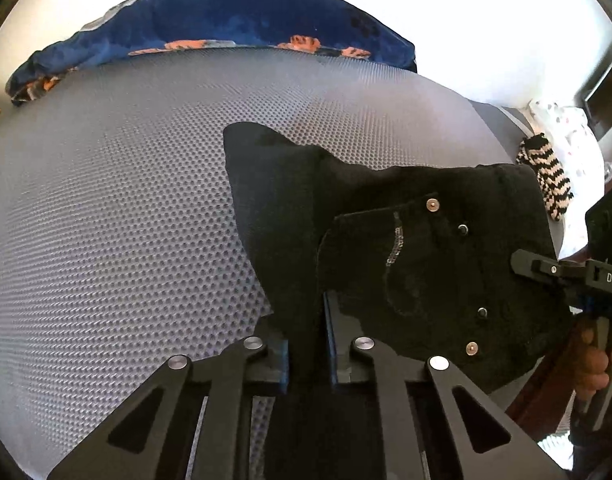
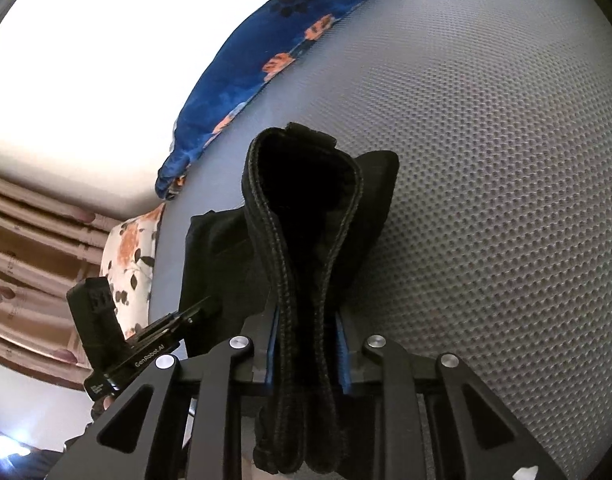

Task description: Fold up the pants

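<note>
Ahead of you a grey dotted mattress (image 1: pixel 125 200), a blue floral blanket (image 1: pixel 233 20) bunched along its far edge, a black-and-white striped cloth (image 1: pixel 546 176) at your right, pinkish curtains (image 2: pixel 29 248), a floral pillow (image 2: pixel 131 256).

Matt black cloth pants (image 1: pixel 406 240) on dimpled mat (image 1: pixel 125 200).

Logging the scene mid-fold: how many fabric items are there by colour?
Black: 1, the black denim pants
Blue: 1, the blue floral blanket
Black-and-white: 1, the striped knit item
White floral: 1, the white floral cloth
Total: 4
</note>
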The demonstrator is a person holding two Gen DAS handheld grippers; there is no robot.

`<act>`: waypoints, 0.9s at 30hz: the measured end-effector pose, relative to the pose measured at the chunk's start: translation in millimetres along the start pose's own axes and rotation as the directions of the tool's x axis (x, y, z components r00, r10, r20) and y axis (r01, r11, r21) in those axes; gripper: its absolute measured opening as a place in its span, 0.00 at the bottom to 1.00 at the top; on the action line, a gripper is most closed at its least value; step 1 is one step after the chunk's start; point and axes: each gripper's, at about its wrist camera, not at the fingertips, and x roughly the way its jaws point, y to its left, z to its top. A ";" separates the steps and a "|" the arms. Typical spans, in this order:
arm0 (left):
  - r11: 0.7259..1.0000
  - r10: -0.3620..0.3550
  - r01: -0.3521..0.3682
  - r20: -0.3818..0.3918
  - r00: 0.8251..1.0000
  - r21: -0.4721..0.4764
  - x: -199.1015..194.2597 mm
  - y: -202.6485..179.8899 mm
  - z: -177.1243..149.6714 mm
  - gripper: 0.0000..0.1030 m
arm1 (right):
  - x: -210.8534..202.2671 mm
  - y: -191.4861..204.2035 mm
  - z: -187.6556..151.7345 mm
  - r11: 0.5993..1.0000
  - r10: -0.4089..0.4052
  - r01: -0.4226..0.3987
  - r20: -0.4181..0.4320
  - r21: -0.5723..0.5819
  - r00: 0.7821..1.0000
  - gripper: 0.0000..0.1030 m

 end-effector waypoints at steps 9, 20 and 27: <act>0.999 0.017 -0.016 0.037 0.999 -0.031 -27.9 26.4 -12.4 0.13 | 23.0 24.0 -5.7 0.999 0.037 -0.038 -0.040 -0.019 0.999 0.21; 0.997 0.048 -0.042 0.102 0.994 -0.059 -54.9 52.4 -7.3 0.13 | 46.7 53.7 2.0 0.994 0.095 -0.099 -0.072 -0.049 0.993 0.21; 0.995 0.080 -0.071 0.126 0.989 -0.075 -63.3 71.5 6.7 0.13 | 67.4 69.4 17.6 0.988 0.138 -0.143 -0.083 -0.057 0.987 0.21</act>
